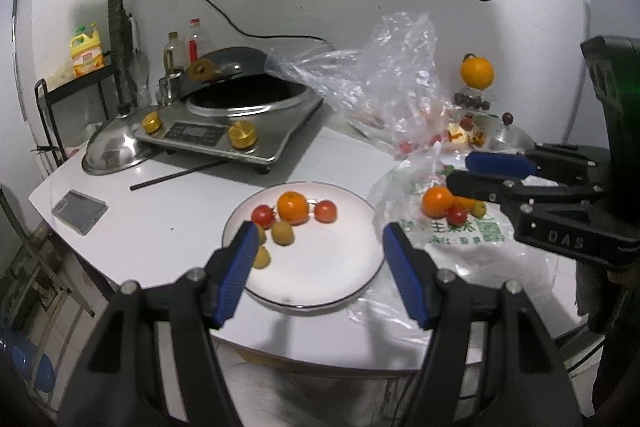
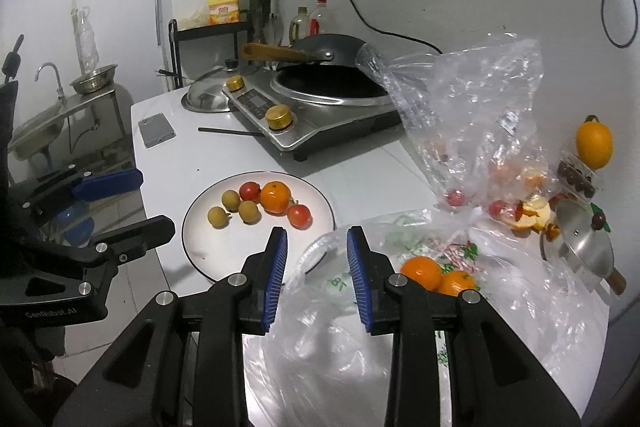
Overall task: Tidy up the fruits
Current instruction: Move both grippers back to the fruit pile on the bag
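Note:
A white plate (image 1: 320, 275) (image 2: 200, 247) holds an orange (image 1: 293, 207) (image 2: 275, 196), two red tomatoes (image 1: 325, 211) (image 2: 299, 215) and three small yellow-brown fruits (image 1: 282, 232) (image 2: 249, 211). A printed plastic bag (image 1: 460, 239) (image 2: 400, 259) beside the plate carries two oranges (image 1: 437, 201) (image 2: 422, 271), a tomato (image 1: 456, 215) and a small yellow fruit (image 1: 478, 209). My left gripper (image 1: 316, 247) is open and empty over the plate's near side. My right gripper (image 2: 316, 247) (image 1: 468, 171) is open and empty, above the bag's edge next to the plate.
An induction cooker with a wok (image 1: 248, 103) (image 2: 332, 87) stands behind the plate, with a steel lid (image 1: 112, 151), a chopstick (image 1: 188, 175) and a phone (image 1: 79, 211) nearby. A clear bag (image 2: 472, 115), orange peel (image 2: 528, 215), another orange (image 1: 476, 71) and a small pot lid (image 2: 588, 243) sit at right.

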